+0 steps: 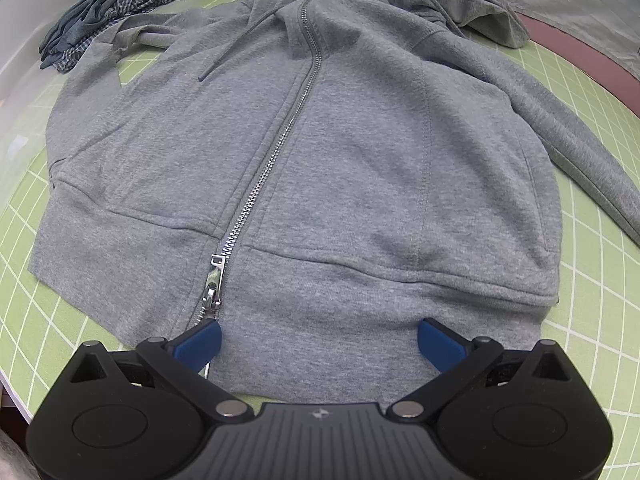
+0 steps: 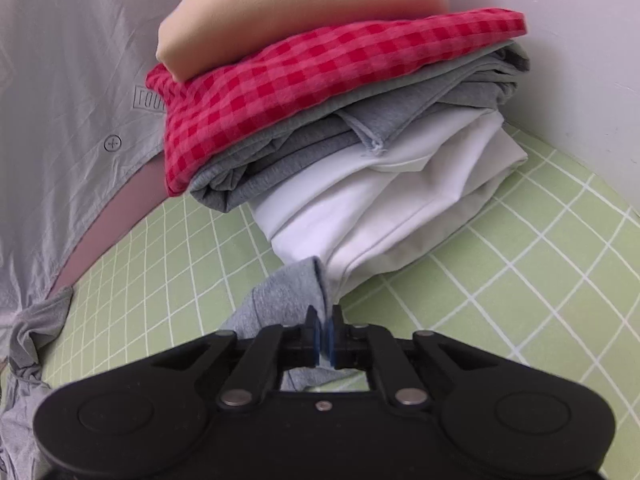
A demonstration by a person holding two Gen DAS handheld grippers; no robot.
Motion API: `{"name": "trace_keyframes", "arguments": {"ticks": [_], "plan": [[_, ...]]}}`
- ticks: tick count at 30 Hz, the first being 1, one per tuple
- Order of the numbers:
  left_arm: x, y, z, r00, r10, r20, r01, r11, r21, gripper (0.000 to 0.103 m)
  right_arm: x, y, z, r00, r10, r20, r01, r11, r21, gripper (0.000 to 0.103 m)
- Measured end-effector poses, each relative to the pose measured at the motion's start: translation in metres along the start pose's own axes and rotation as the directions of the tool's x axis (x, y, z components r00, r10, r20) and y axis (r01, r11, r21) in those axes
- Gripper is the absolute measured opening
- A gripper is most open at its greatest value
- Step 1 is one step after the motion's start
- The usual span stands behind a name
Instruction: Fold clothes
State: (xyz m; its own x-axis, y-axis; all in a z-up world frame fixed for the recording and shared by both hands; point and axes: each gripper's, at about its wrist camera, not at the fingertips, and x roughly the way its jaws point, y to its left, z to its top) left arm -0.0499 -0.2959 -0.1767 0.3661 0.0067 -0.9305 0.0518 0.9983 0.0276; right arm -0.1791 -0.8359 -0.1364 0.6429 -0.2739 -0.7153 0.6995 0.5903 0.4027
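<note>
Table (image 1: 24, 280): green cutting mat with a white grid.

Grey hoodie (image 1: 340, 152): fleece knit, laid flat, filling the frame's centre; metal zipper (image 1: 276, 148) runs diagonally to the hem at the lower edge, where the left hand-held gripper (image 1: 318, 340) rests, blue pads spread apart.

Stack of folded clothes (image 2: 340, 120), upper centre: cream, red gingham, grey knit, white from top down.

Checked dark garment (image 1: 116, 4), crumpled, upper left.

Right hand-held gripper (image 2: 324, 332): pads pinched together on a grey fabric edge (image 2: 288, 296), lower centre.
</note>
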Motion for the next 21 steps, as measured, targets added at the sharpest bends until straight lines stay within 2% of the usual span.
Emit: {"name": "trace_keyframes", "arguments": {"ticks": [5,8,11,14,16,19,21], "plan": [[0.0,0.0,-0.001,1.0,0.0,0.004,0.0,1.0,0.001,0.103,-0.062,-0.025,-0.005,0.996,0.077,0.049,-0.085,0.979,0.184,0.004],[0.001,0.001,-0.001,1.0,-0.001,0.003,0.001,1.0,0.003,0.103,-0.08,-0.032,-0.012,0.994,0.099,0.042,-0.107,0.956,0.274,0.004],[0.001,0.001,-0.001,1.0,-0.002,0.005,0.002,1.0,0.006,0.103,-0.079,-0.041,-0.024,0.999,0.054,0.011,-0.054,0.941,0.335,0.004],[0.002,0.002,-0.002,1.0,-0.003,0.007,0.002,1.0,0.008,0.103,-0.056,-0.065,-0.039,0.996,0.0,-0.094,0.043,0.888,0.458,0.005],[0.002,0.002,-0.002,1.0,-0.002,0.01,0.002,1.0,0.007,0.103,-0.048,-0.071,-0.047,0.99,-0.063,-0.127,0.114,0.885,0.45,0.016],[0.002,0.002,-0.003,1.0,-0.001,0.019,0.001,1.0,0.002,0.103,-0.053,-0.062,-0.052,0.986,-0.118,-0.117,0.154,0.918,0.366,0.043],[0.002,0.002,-0.004,1.0,-0.001,0.023,0.001,1.0,0.002,0.103,-0.054,-0.057,-0.056,0.986,-0.117,-0.119,0.151,0.932,0.331,0.043]]}}
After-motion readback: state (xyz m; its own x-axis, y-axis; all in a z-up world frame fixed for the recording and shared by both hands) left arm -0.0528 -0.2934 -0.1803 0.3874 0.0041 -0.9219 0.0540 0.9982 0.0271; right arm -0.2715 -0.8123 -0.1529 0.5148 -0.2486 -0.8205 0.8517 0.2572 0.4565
